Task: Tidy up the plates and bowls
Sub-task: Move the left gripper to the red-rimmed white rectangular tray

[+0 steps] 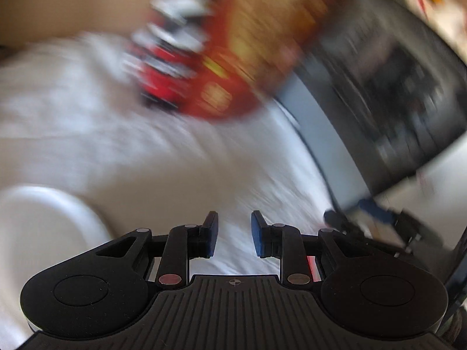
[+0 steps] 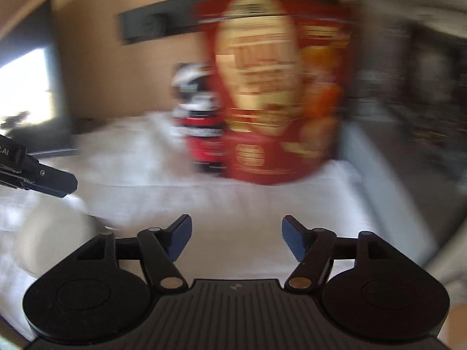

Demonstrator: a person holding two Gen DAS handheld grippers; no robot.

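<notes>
Both views are motion-blurred. In the left wrist view a white dish (image 1: pixel 43 221), plate or bowl, lies on the white cloth at the lower left, just left of my left gripper (image 1: pixel 234 233), which is open and empty. My right gripper shows blurred at that view's right edge (image 1: pixel 376 215). In the right wrist view my right gripper (image 2: pixel 236 239) is wide open and empty above the cloth. A pale rounded dish (image 2: pixel 55 233) lies to its lower left. My left gripper's finger (image 2: pixel 55 185) reaches in from the left, above that dish.
A tall red and gold snack bag (image 2: pixel 280 93) (image 1: pixel 262 43) stands at the back of the white-clothed table (image 2: pixel 233 198), with a red and white can (image 2: pixel 198 116) (image 1: pixel 169 52) beside it on its left. A dark cabinet (image 1: pixel 394 87) is at the right.
</notes>
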